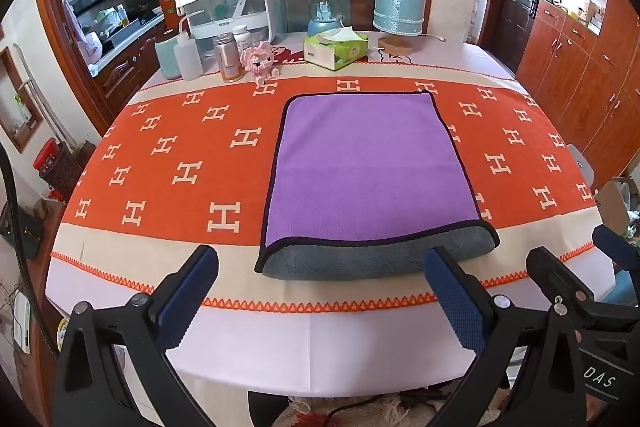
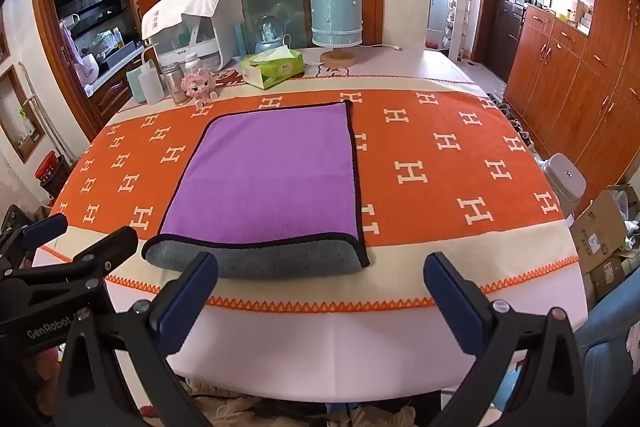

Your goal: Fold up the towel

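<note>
Orange H-print tablecloth point(image 1: 180, 163) is covering the whole table. Both tools are hovering at its near edge: left gripper point(image 1: 320, 291) and right gripper point(image 2: 320, 291), jaws spread wide, holding nothing. Just past them the purple towel point(image 1: 372, 163) is lying flat, black-trimmed, its near end rolling over and showing grey. Loads of bare cloth either side; bottles point(image 1: 188, 57) and tissue box point(image 1: 335, 47) are sitting well behind.

"DAS" on right gripper point(image 1: 580, 259) body, partly cut off. "GenRobot" on left gripper point(image 2: 60, 231) body. Repeating "H" motifs across orange tablecloth point(image 2: 440, 155). Tissue box print unreadable.
</note>
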Motion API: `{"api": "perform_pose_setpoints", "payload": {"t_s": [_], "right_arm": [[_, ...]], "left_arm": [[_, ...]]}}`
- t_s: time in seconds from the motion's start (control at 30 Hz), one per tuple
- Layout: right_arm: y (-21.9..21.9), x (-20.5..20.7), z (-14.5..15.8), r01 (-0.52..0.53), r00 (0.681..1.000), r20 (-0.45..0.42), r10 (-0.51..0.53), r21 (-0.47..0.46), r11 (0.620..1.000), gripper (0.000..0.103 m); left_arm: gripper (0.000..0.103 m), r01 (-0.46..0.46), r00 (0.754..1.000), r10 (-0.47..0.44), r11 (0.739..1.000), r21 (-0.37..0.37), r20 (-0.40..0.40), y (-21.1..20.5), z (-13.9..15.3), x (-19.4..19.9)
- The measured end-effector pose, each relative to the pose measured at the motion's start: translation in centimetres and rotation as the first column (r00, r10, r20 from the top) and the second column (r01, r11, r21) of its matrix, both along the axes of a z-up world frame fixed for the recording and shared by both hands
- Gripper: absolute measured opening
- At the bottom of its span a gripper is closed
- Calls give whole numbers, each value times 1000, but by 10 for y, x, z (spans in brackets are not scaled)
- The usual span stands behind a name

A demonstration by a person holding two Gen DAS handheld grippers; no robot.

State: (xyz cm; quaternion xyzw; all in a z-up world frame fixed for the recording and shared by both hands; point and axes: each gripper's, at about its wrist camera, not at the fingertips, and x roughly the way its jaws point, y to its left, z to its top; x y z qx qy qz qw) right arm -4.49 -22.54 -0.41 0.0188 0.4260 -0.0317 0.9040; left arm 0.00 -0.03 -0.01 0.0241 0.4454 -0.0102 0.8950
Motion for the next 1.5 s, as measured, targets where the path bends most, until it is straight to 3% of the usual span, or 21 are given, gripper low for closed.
{"api": "perform_pose_setpoints", "payload": {"t_s": [1.5], "right_arm": [[5, 11, -7, 4, 1000, -11, -4, 6, 1000, 103]], "left_arm": [[102, 3, 1000, -4, 1000, -20, -14, -2, -10, -1]]}}
